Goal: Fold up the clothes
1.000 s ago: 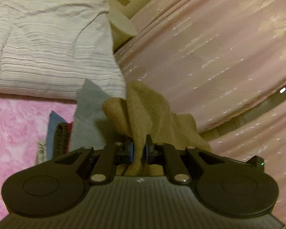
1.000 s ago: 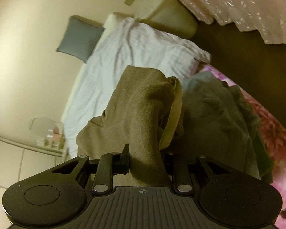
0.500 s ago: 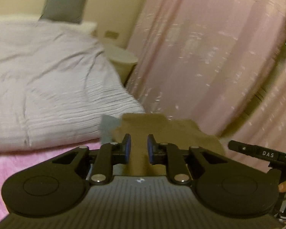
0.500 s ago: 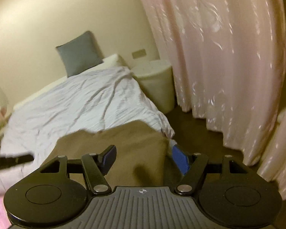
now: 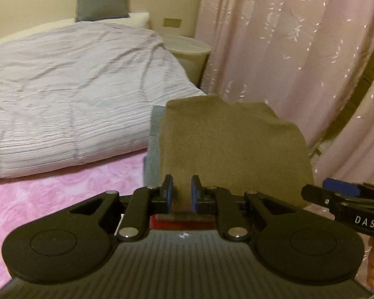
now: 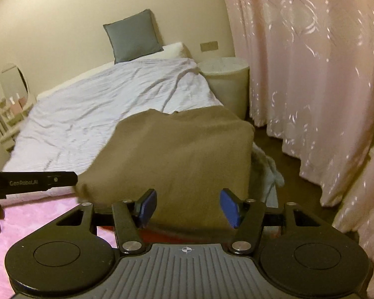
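A bedroom, seen from two handheld grippers. The left gripper has its blue-padded fingers narrowly parted with nothing between them. The right gripper has its fingers spread wide, also gripping nothing.

Just ahead of both lies a folded brown garment, resting flat on top of a stack of clothes. A grey-blue garment peeks out beneath its left edge, and a strip of red fabric shows under its near edge. In the right wrist view, the brown garment fills the space beyond the open fingers.

The stack sits on a pink floral bedcover. Beyond it, a rumpled white striped duvet spreads over the bed, up to a white pillow and a grey cushion leaning on a cream wall. A round pale bedside table stands beside the bed. Pink patterned curtains hang along the right side, reaching down to a dark floor. At far left, a small oval mirror sits on a white vanity.
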Motion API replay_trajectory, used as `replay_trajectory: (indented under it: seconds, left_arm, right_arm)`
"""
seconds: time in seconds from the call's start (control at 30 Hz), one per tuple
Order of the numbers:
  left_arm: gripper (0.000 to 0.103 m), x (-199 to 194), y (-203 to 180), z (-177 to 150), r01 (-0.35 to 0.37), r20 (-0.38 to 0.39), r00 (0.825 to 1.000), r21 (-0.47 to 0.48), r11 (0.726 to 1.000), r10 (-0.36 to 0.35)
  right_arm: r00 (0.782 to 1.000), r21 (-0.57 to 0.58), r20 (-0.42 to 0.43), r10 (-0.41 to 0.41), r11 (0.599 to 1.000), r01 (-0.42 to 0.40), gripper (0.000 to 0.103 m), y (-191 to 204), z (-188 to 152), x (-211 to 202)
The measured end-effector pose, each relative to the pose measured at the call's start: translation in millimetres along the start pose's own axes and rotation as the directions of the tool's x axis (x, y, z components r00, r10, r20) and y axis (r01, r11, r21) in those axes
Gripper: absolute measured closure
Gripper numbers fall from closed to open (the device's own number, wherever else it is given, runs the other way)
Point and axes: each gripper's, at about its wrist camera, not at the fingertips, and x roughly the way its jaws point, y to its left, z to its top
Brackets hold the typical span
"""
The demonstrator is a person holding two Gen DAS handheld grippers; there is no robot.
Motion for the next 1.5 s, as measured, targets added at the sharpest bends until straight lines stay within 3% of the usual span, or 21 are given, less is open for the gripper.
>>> replay_trajectory:
  seconds: [0.17, 0.27, 0.53, 0.63, 0.73, 0.83, 0.97, 1.5]
  left_arm:
    - [0.079, -51.3, -20.2, -11.3, -0.046, -0.016, 0.999, 0.009, 0.999, 0.046]
    - [0.073, -78.2, -28.9, -21.2, -0.055, -0.017, 0.998, 0.022, 0.998, 0.056]
    - [0.064, -142.2, -36.5, -54.7, -0.051, -0.009, 0.999, 0.052, 0.997, 0.051]
    - [0.061, -165.5, -38.8, -67.1, -0.048, -0.005, 0.999, 0.063, 0.997, 0.048]
    - [0.059, -185.6, -40.5, -78.8, -0.049, -0.001, 0.999, 0.072, 0.996, 0.050]
    - [0.055, -195.3, -41.1, -89.2, -0.065, 0.000, 0.998, 0.077, 0.995, 0.065]
    - [0.050, -200.7, -43.1, -104.6, -0.082, -0.013, 0.996, 0.086, 0.993, 0.083]
    - [0.049, -181.5, -55.0, -152.3, -0.101, -0.116, 0.987, 0.106, 0.989, 0.113]
  right_arm:
    - [0.998, 0.050, -0.039, -0.040, 0.998, 0.042, 0.041, 9.4, -6.9, -39.9]
    - [0.997, 0.075, -0.046, -0.063, 0.995, 0.066, 0.027, 16.7, -15.3, -64.9]
    - [0.996, 0.109, -0.031, -0.086, 0.990, 0.088, 0.026, 47.5, -40.7, -131.7]
    - [0.995, 0.106, -0.024, -0.098, 0.989, 0.100, 0.016, 57.6, -49.8, -153.8]
    - [0.994, 0.101, -0.014, -0.107, 0.989, 0.108, 0.016, 65.7, -59.8, -173.0]
    - [0.994, 0.104, -0.022, -0.109, 0.988, 0.110, 0.015, 70.7, -68.6, -185.1]
    - [0.992, 0.098, -0.035, -0.124, 0.987, 0.127, 0.004, 74.1, -81.8, -194.9]
    - [0.978, 0.082, -0.130, -0.166, 0.981, 0.177, 0.002, 64.9, -119.3, -191.3]
